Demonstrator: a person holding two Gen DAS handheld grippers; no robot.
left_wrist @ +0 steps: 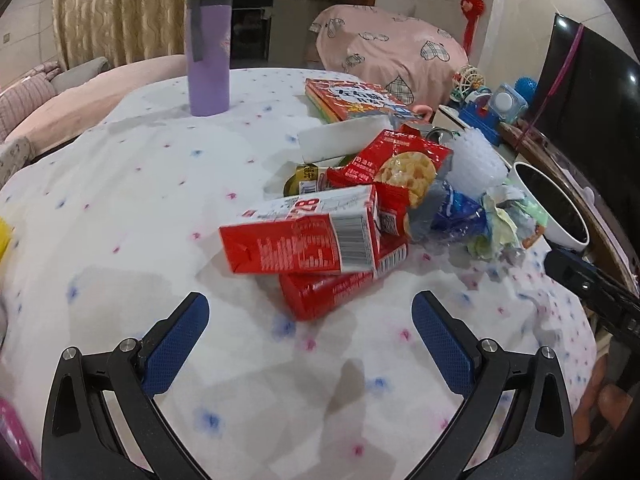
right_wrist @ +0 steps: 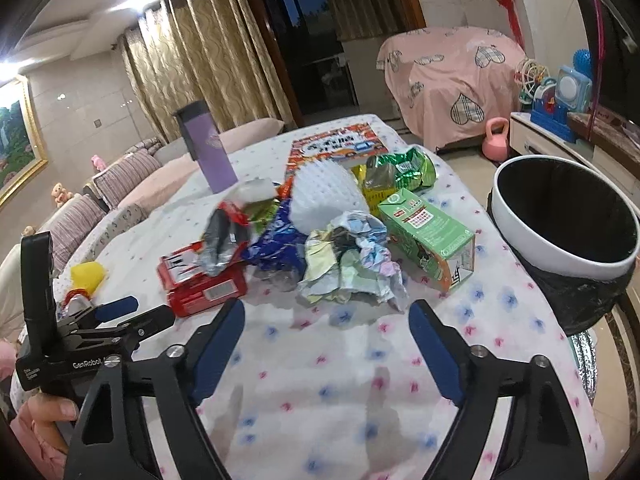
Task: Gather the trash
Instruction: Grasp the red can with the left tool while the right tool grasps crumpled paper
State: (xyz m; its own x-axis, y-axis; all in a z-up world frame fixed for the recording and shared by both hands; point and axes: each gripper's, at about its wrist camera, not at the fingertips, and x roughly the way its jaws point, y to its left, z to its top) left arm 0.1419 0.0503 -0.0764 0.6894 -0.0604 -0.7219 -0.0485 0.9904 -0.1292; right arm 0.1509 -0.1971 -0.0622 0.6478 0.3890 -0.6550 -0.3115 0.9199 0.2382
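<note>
A pile of trash lies on the flowered tablecloth. In the left wrist view a red carton (left_wrist: 304, 240) lies closest, over a red packet (left_wrist: 332, 292), with a red snack bag (left_wrist: 396, 160) behind. My left gripper (left_wrist: 310, 316) is open and empty just short of the carton. In the right wrist view crumpled wrappers (right_wrist: 352, 260), a green carton (right_wrist: 428, 232), a blue wrapper (right_wrist: 276, 244) and white foam netting (right_wrist: 324, 196) lie ahead. My right gripper (right_wrist: 326, 320) is open and empty in front of the crumpled wrappers. The left gripper (right_wrist: 120, 312) shows at the left.
A white-rimmed bin with a black liner (right_wrist: 568, 216) stands off the table's right edge; it also shows in the left wrist view (left_wrist: 552, 204). A purple bottle (left_wrist: 209, 48) and a picture book (right_wrist: 336, 144) stand at the far side. A yellow object (right_wrist: 88, 276) lies left.
</note>
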